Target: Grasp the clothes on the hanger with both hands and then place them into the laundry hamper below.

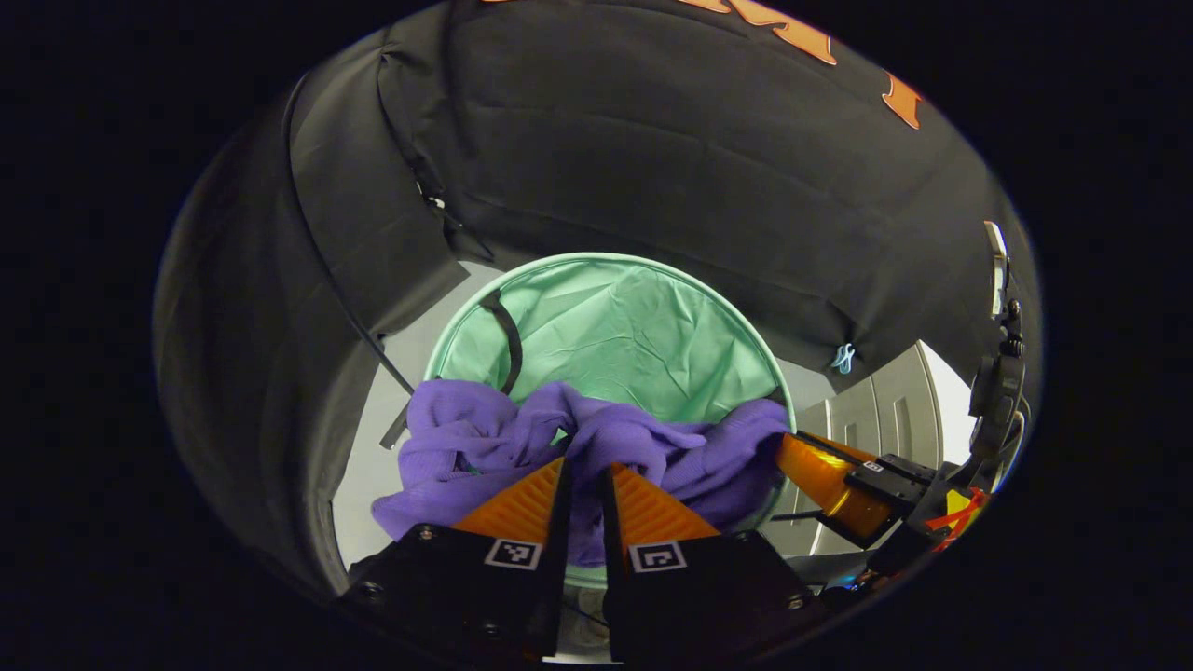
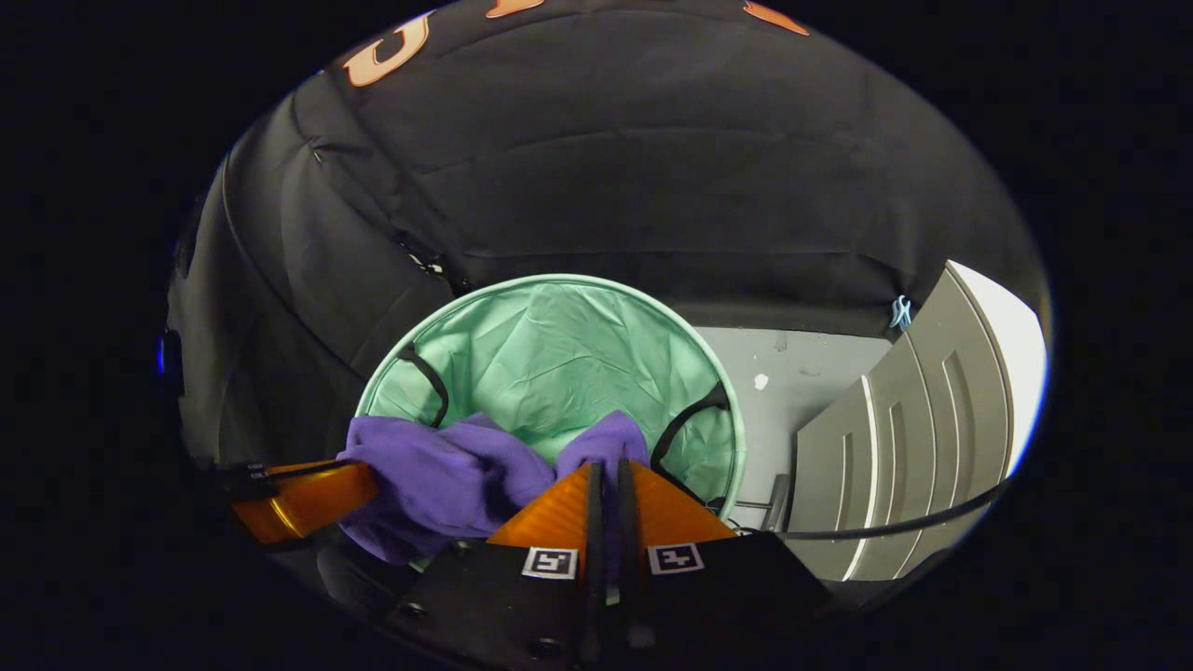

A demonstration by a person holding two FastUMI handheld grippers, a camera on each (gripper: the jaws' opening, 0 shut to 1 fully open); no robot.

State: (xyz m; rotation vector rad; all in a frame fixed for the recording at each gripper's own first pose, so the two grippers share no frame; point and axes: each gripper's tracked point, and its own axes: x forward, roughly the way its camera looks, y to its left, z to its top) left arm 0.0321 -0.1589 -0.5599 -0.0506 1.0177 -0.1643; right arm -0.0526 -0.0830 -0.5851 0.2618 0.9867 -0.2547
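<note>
My left gripper (image 1: 584, 475) is pinched tight on a fold of the purple garment (image 1: 485, 438), the two fingers nearly closed with the cloth bunched up between them and running down the narrow gap. From those fingertips the fabric spills out to both sides: a big rumpled mass off to the left, hanging past the hamper's rim, and a stretch off to the right toward my other gripper (image 1: 820, 475), which comes in from the right edge of the left gripper view with its fingers at the cloth's far end.

In the right gripper view, my right gripper (image 2: 608, 480) is clamped on the garment (image 2: 447, 480) too, fingers pressed almost together, a purple tuft poking up just past the tips. The bulk of the cloth sags off to the left of those fingers, and the left gripper (image 2: 312, 499) comes in beyond it from the left edge.

Straight ahead of both grippers, just past the cloth, sits the round green laundry hamper (image 1: 615, 326), mouth open toward me, crinkled lining showing, black strap handles (image 2: 431, 377) looped inside its rim. The garment hangs across the near rim of the hamper (image 2: 550, 354), partly over the opening and partly outside it on the left.

Farther out, black cloth wall (image 1: 652, 158) wraps around behind the hamper. Off to the right beyond the hamper there is pale floor (image 2: 792, 373) and a grey panelled door (image 2: 923, 438), with a small blue clip (image 2: 900, 312) on the cloth's lower edge.
</note>
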